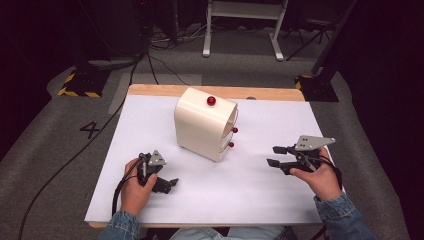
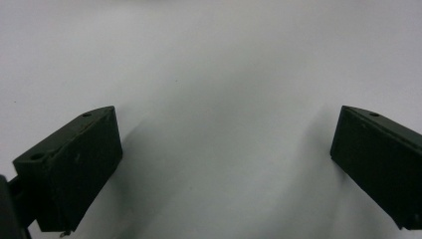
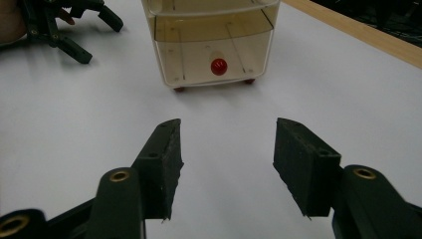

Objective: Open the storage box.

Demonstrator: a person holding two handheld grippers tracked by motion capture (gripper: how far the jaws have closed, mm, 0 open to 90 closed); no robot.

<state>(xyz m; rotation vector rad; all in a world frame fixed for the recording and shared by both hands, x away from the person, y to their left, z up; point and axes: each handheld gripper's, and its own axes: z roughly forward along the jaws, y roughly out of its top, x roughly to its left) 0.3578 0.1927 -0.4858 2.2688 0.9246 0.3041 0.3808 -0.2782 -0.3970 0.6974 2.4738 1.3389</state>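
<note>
Drawer unit (image 1: 205,125): its red-knobbed front (image 3: 218,66) faces my right tool (image 1: 276,156) — dead ahead, near.
Right tool: jaws apart, empty.
Left tool (image 1: 167,184): jaws wide, empty — beside the unit's blank flank.

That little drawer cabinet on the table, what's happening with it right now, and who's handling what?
Nobody is touching it yet. A person holds a gripper in each hand over the white table. The cream drawer cabinet stands upright near the middle, with a red knob on top and red-knobbed drawers facing the right gripper. That gripper is open, empty, and aimed at the bottom drawer's knob, still apart from it. The left gripper is open too, pointing down at bare table.
</note>
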